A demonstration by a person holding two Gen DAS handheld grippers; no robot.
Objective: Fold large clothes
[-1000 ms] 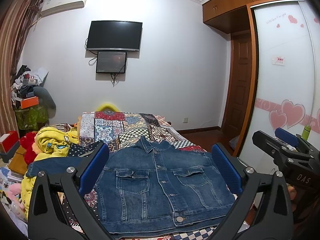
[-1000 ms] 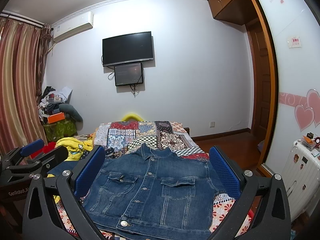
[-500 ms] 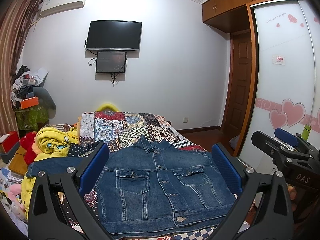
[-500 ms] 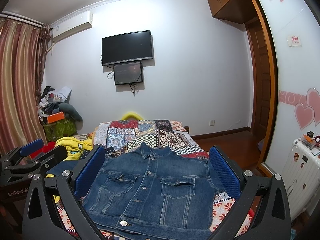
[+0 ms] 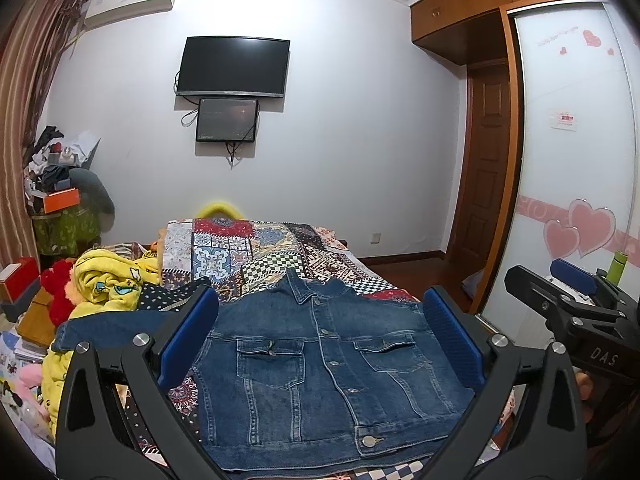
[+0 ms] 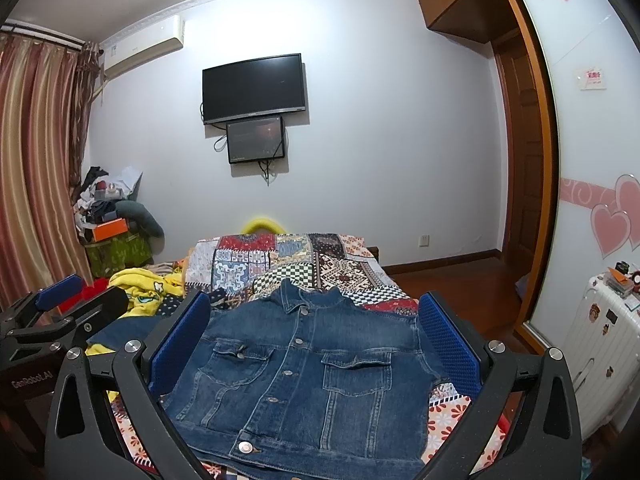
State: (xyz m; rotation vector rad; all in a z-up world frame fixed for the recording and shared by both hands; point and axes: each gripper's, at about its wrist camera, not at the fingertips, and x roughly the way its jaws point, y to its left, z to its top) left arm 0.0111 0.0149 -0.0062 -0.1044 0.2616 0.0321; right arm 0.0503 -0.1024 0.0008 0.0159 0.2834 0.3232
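denim jacket (image 5: 320,364) flat, unfolded on bed (image 5: 248,252); both grippers (image 5: 320,344) (image 6: 312,344) released, empty; next: grasp left sleeve (image 5: 100,332).

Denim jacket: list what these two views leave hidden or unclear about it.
- Right sleeve: neither view shows it; whether it is tucked under the denim jacket cannot be told.
- Left sleeve: left wrist view, partly behind a pad of the left hand-held gripper.
- Bottom hem: right wrist view, ends hidden by the right hand-held gripper.
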